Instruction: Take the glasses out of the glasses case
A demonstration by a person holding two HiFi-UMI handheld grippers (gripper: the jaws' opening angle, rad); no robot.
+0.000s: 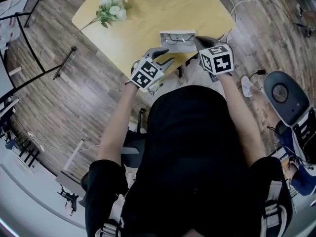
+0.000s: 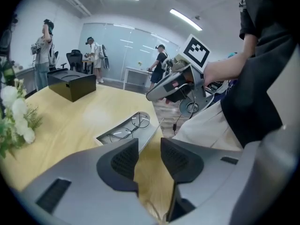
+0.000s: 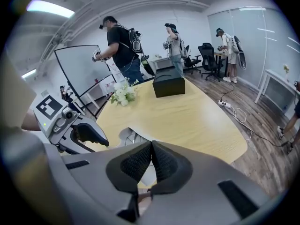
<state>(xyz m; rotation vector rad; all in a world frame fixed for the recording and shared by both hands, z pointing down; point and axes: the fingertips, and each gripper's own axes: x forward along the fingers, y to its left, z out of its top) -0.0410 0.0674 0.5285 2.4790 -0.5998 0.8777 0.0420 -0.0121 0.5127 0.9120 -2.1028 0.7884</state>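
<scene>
While the one glasses case lies open near the edge of the single yellow table, the one pair of glasses rests inside it, both lenses showing.

Two grippers are held over that edge, one at each side of the case. The left gripper points down toward the table with its two jaws apart – only bare tabletop shows in the gap, and the case lies just beyond its tips. The right gripper sits at the case's right end with its two pads pressed together at the tips. Nothing can be made out between them, and whether they touch the case I cannot tell.

Farther back on the table are one bunch of white flowers and one black box, well apart from the case. Three people stand on the floor beyond the table – each away from it.
</scene>
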